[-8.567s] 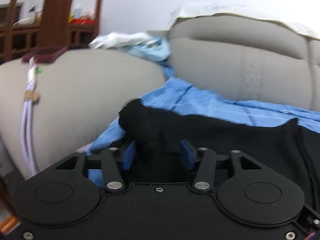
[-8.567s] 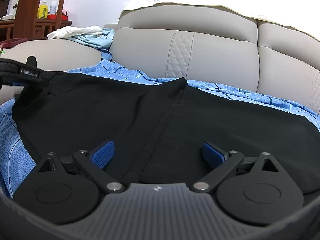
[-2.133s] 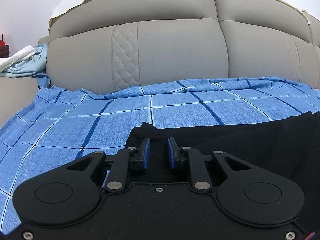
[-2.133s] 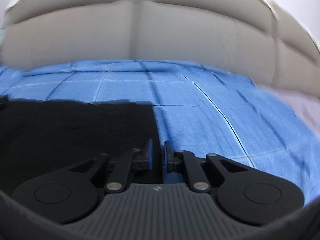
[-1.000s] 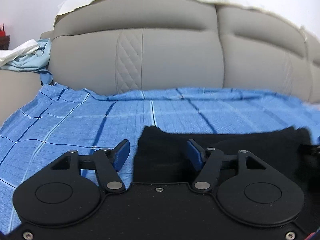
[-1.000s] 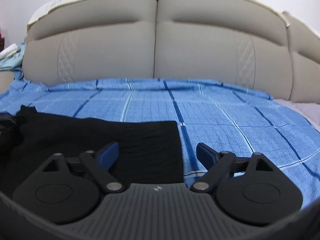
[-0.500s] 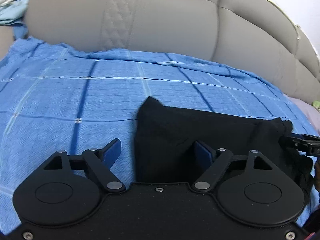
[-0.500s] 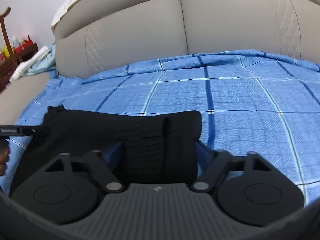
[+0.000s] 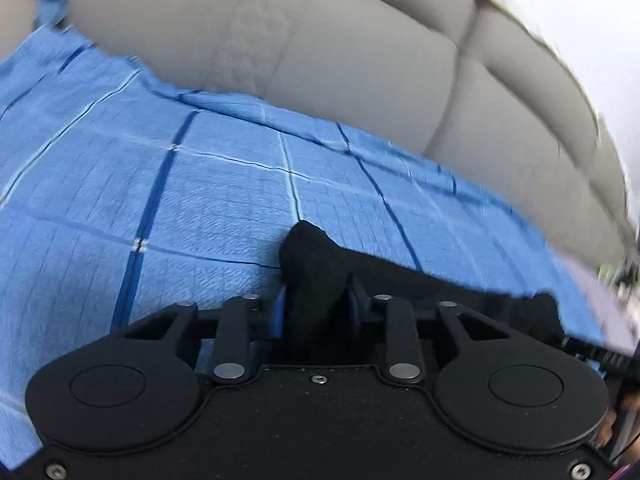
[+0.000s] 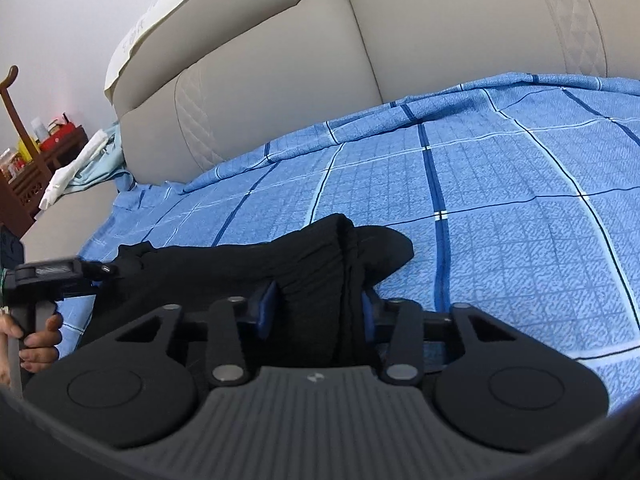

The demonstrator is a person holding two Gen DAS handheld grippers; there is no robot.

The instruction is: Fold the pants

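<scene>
Left wrist view: the left gripper [image 9: 316, 304] has just been closing, and its jaws now stand narrow with a bunched corner of the black pants [image 9: 316, 264] pinched between the blue pads [image 9: 281, 312]. The corner pokes up just ahead of the jaws; the rest of the pants runs off to the right of them, flat on the blue checked sheet [image 9: 200, 200]. Beyond the jaws the sheet meets the grey sofa back [image 9: 320, 48]. This view is blurred, so the dark thing at the far right edge may be the other gripper, but that is hard to tell.

Right wrist view: the right gripper [image 10: 318, 308] has also just been closing, and its jaws grip a thick gathered fold of the pants [image 10: 320, 256] between them. The cloth stretches left of the jaws to the left gripper [image 10: 104, 269], held by a hand [image 10: 38, 340], its tips at the far end of the pants. Sheet [image 10: 480, 200] lies ahead and right of the jaws.
</scene>
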